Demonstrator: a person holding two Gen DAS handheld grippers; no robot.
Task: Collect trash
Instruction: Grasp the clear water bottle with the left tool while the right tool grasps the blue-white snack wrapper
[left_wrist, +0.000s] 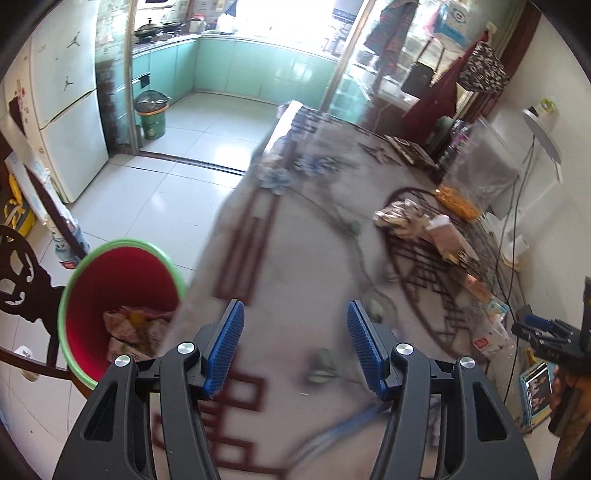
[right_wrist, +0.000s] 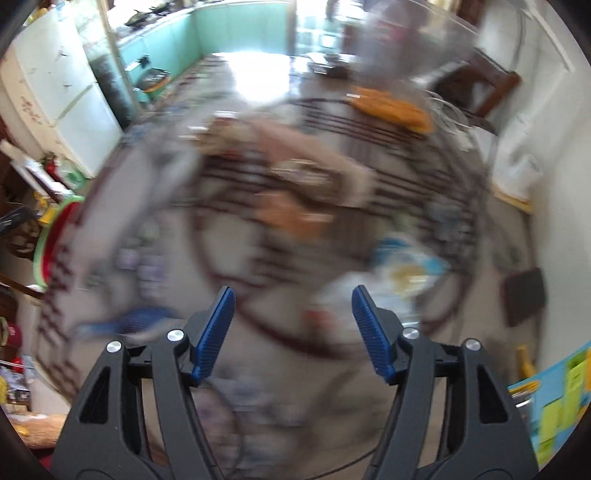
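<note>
Cluttered worktop (left_wrist: 295, 229): both claws, left (left_wrist: 295, 345) and right (right_wrist: 293, 332), gape empty; next, grab wrappers (left_wrist: 402, 219) for the bin (left_wrist: 70, 295).

Item count, left wrist view unless noted:

- Grippers: two — left gripper (left_wrist: 295, 347) at 6 o'clock, and right gripper (right_wrist: 293, 332) in its own view, each with two blue pads.
- Red bin with green rim (left_wrist: 74, 291): one, at 8 o'clock, crumpled wrappers (left_wrist: 136, 328) inside; number unclear.
- Green kitchen bin (left_wrist: 152, 118): one, at 10 o'clock.
- Table (left_wrist: 295, 229): one.
- Refrigerator (left_wrist: 66, 110): one.
- Clear bag of orange snacks (left_wrist: 476, 177): one, at 2 o'clock.
- Woks (left_wrist: 159, 28) on the stove: two.
- Trash pile (left_wrist: 410, 221) — blurred, uncountable.
</note>
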